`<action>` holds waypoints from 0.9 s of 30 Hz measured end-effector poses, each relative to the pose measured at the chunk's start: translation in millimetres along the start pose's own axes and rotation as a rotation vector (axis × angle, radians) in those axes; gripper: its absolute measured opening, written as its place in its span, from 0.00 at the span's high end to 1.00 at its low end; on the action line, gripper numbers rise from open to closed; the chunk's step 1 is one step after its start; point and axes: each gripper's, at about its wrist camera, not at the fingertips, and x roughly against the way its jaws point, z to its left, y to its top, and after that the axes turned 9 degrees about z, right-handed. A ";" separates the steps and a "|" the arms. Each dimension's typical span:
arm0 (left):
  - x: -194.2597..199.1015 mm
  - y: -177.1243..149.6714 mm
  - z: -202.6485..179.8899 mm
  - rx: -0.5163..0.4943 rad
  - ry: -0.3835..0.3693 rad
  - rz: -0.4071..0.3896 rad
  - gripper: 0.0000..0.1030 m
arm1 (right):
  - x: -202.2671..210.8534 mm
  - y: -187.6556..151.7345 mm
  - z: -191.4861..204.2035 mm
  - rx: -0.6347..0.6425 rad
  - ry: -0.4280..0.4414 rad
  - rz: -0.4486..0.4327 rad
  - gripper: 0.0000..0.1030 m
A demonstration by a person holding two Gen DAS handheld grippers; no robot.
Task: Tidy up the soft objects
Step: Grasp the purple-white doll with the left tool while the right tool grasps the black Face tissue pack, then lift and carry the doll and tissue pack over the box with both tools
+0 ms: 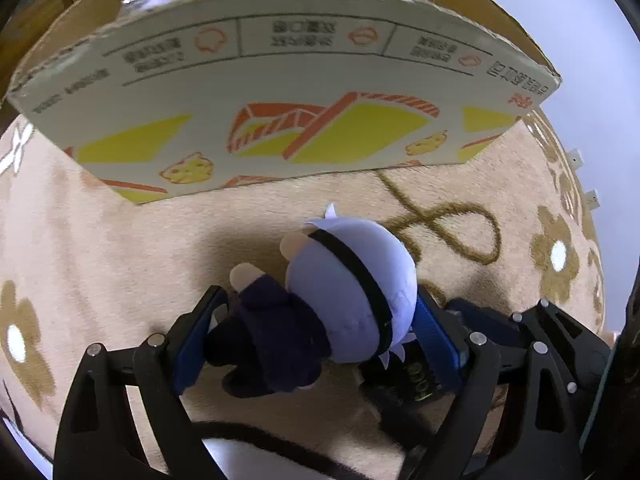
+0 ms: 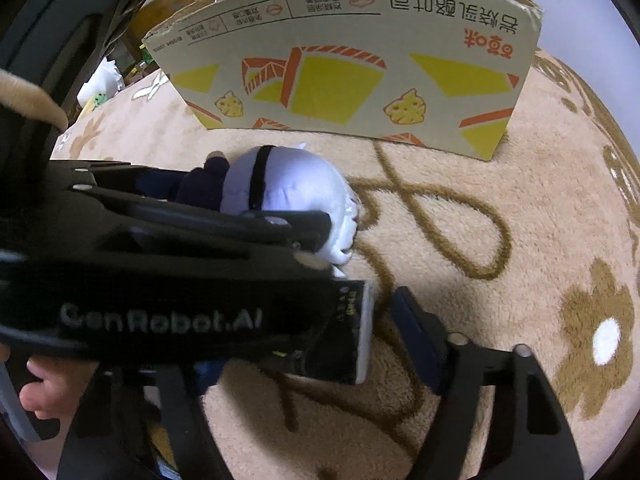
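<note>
A small plush doll (image 1: 320, 304) with a pale lilac head, a black blindfold band and a dark navy body lies on the beige carpet. My left gripper (image 1: 320, 332) has its blue-padded fingers on both sides of the doll, closed on it. The doll also shows in the right wrist view (image 2: 288, 188), with the left gripper's body (image 2: 160, 280) across it. My right gripper (image 2: 312, 348) is low and behind the left one; one blue finger (image 2: 420, 340) shows, the other is hidden, and nothing is seen between them. The open cardboard box (image 1: 280, 112) stands just beyond the doll.
The box (image 2: 360, 72) has yellow and orange print and its flaps are up. The beige carpet (image 2: 480, 280) has brown flower and loop patterns. A white plush (image 2: 104, 80) sits at the far left, off the carpet. A hand (image 2: 40, 392) holds the left gripper.
</note>
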 end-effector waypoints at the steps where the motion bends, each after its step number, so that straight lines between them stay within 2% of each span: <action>1: 0.8 0.0 0.7 0.003 0.001 0.000 0.14 | 1.3 -0.8 -0.4 -0.001 0.002 0.000 0.37; 6: 7.3 -0.9 5.6 0.027 0.022 -0.017 0.15 | 7.2 -3.6 -7.1 -0.018 0.013 -0.022 0.41; 17: 25.1 -8.0 29.6 0.104 0.071 -0.081 0.17 | 27.1 -9.2 -41.7 -0.133 0.040 -0.096 0.43; 23: 45.5 -19.9 35.8 0.141 0.094 -0.142 0.17 | 41.7 -14.7 -56.3 -0.170 0.082 -0.169 0.43; 27: 59.8 -29.1 35.4 0.151 0.104 -0.198 0.17 | 58.6 -13.9 -60.0 -0.162 0.077 -0.256 0.43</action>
